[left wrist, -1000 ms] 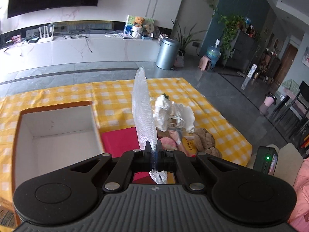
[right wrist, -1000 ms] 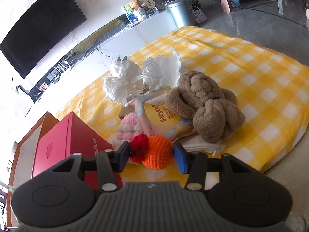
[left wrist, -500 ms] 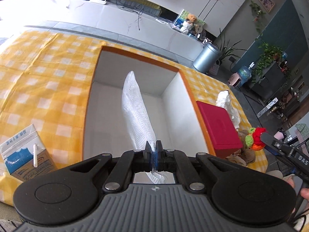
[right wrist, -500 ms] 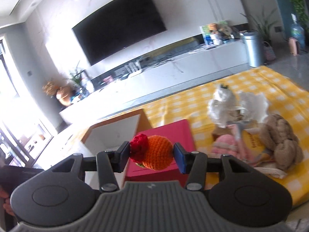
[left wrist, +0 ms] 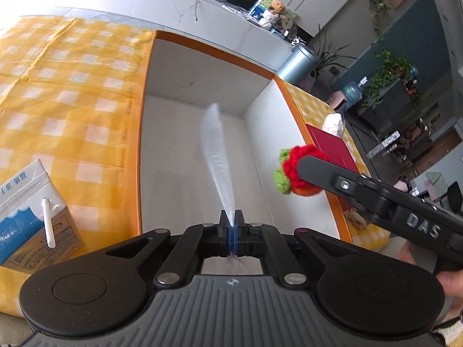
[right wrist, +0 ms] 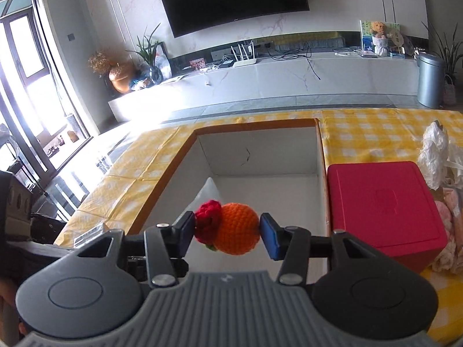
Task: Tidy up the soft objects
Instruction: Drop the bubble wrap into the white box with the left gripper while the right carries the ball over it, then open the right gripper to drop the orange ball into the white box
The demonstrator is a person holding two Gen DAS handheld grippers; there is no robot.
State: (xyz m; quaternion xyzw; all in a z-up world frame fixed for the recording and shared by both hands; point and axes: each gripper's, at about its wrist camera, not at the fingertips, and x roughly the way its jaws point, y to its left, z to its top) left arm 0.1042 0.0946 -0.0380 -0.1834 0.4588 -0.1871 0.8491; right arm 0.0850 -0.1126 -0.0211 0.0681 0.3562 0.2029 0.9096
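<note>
We've got both loads over the open white cardboard box with orange rim (left wrist: 150,92). Left gripper (left wrist: 231,231) fingers clenched on a thin white foam-mesh sleeve (left wrist: 217,150), which sticks out over the box interior. Right gripper (right wrist: 227,228) fingers grasping an orange crocheted ball with red and green trim (right wrist: 235,228), just inside the box's right wall, beside the red box (right wrist: 382,202).

Risks: the two tools crowd the same opening and could clash. The light sleeve may cling to the pads on release. The ball could bounce out.
</note>
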